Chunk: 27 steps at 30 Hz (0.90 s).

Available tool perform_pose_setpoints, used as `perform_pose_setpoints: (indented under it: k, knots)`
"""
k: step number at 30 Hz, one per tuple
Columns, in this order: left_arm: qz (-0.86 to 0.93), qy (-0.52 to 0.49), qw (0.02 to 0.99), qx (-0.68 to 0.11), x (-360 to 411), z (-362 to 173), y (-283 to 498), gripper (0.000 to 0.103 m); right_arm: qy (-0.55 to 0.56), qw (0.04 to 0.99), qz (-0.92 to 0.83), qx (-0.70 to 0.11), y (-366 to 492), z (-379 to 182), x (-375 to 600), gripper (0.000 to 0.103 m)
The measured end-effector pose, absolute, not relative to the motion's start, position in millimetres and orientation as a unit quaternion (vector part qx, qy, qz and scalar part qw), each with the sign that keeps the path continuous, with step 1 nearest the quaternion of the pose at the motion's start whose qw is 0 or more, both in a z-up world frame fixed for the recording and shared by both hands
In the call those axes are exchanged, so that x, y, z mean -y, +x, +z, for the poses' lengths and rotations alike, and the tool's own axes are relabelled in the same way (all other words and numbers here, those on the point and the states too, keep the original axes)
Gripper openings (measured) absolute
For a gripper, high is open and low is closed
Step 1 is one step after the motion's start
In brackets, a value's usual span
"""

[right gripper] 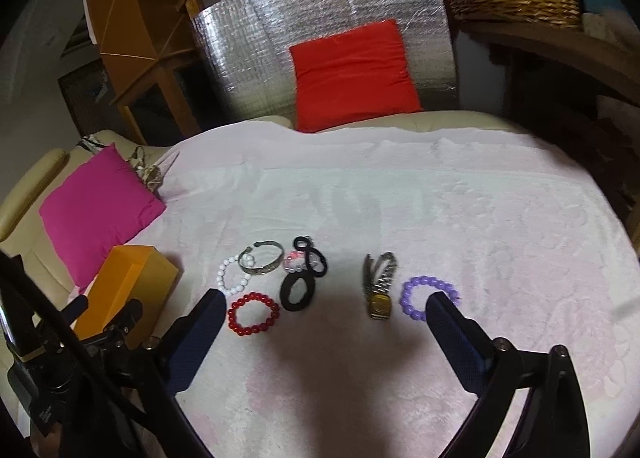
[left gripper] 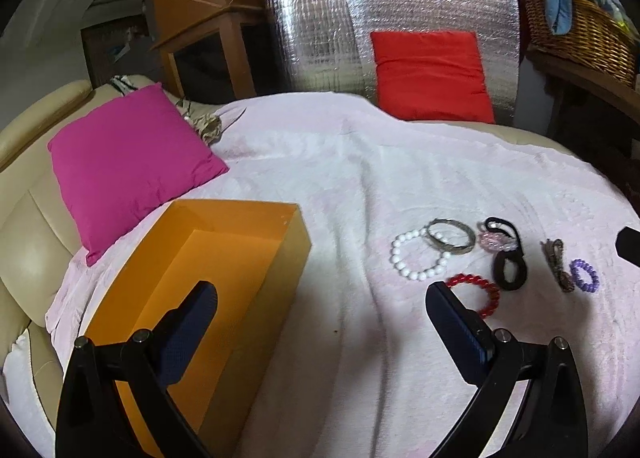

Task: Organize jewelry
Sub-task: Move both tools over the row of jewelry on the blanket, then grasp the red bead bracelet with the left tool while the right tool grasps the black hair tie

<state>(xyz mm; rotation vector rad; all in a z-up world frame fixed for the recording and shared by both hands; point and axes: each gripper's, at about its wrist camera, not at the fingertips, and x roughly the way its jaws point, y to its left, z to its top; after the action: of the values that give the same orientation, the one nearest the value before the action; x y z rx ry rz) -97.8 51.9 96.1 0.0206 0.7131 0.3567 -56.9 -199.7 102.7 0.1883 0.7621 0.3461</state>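
Jewelry lies on a pale pink blanket [right gripper: 400,198]: a white bead bracelet [right gripper: 230,278], a silver bangle [right gripper: 262,262], a pink bead piece [right gripper: 294,263], black hair ties [right gripper: 298,290], a red bead bracelet [right gripper: 253,314], a gold watch [right gripper: 379,290] and a purple bead bracelet [right gripper: 426,298]. An open orange box [left gripper: 200,278] stands to the left; it also shows in the right wrist view [right gripper: 128,294]. My left gripper [left gripper: 320,298] is open and empty, between the box and the red bracelet [left gripper: 476,294]. My right gripper [right gripper: 324,306] is open and empty, just in front of the row.
A magenta pillow [left gripper: 128,166] lies behind the box. A red pillow [left gripper: 432,74] leans on a silver foil panel [left gripper: 320,26] at the back. A wicker basket [left gripper: 580,26] sits on a shelf at the right. A beige sofa [left gripper: 24,218] edges the left.
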Motion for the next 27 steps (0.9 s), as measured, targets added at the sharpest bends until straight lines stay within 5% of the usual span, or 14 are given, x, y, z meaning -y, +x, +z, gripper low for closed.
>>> perform_pose_setpoints:
  k: [6,11,18,19,23,27]
  knots:
    - [0.172,0.015,0.915,-0.365,-63.9,85.9,-91.4,0.103,0.110,0.878,0.217,-0.412,-21.9,77.6,177.3,0.066]
    - [0.147,0.014,0.916,-0.374,-64.0,78.9,-82.3,0.103,0.121,0.870,0.211,-0.429,8.7,57.1,161.3,0.063]
    - [0.110,0.004,0.915,-0.389,-62.2,70.9,-62.4,0.103,0.137,0.854,0.198,-0.461,52.3,22.3,150.0,0.042]
    - [0.101,0.002,0.914,-0.393,-59.7,68.8,-60.9,0.103,0.141,0.851,0.200,-0.464,56.8,18.2,149.3,0.029]
    - [0.060,0.008,0.912,-0.406,-47.0,61.4,-56.6,0.087,0.146,0.851,0.198,-0.464,59.8,17.8,152.0,0.007]
    - [0.024,0.014,0.907,-0.420,-32.7,53.9,-51.7,0.072,0.178,0.849,0.197,-0.457,56.1,26.7,171.5,0.007]
